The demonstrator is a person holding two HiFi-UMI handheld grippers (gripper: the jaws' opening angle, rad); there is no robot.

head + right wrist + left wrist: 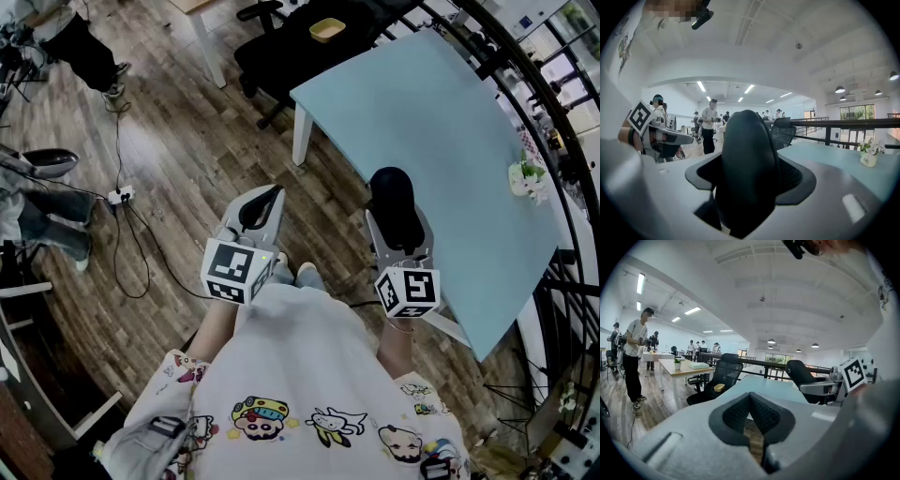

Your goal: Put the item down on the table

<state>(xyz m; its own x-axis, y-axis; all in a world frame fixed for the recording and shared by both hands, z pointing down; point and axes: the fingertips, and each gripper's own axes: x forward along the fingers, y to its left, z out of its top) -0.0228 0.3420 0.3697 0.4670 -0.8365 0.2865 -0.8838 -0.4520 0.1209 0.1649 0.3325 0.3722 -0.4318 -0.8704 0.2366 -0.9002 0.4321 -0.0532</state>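
Observation:
My right gripper (394, 225) is shut on a black, rounded, mouse-like item (392, 192), which stands upright between its jaws. Both hang over the near left edge of the light blue table (441, 122). In the right gripper view the black item (747, 164) fills the gap between the pads, and the table (834, 159) lies beyond it. To the left, my left gripper (265, 199) hangs over the wooden floor, shut with its tips touching and nothing held. In the left gripper view its pads (764, 416) meet at the tip.
A small white pot with a plant (528, 178) stands at the table's far right edge. A black office chair (281, 47) with a yellow bowl (326, 30) stands beyond the table. Cables and a power strip (122, 197) lie on the floor at left. Railings run along the right.

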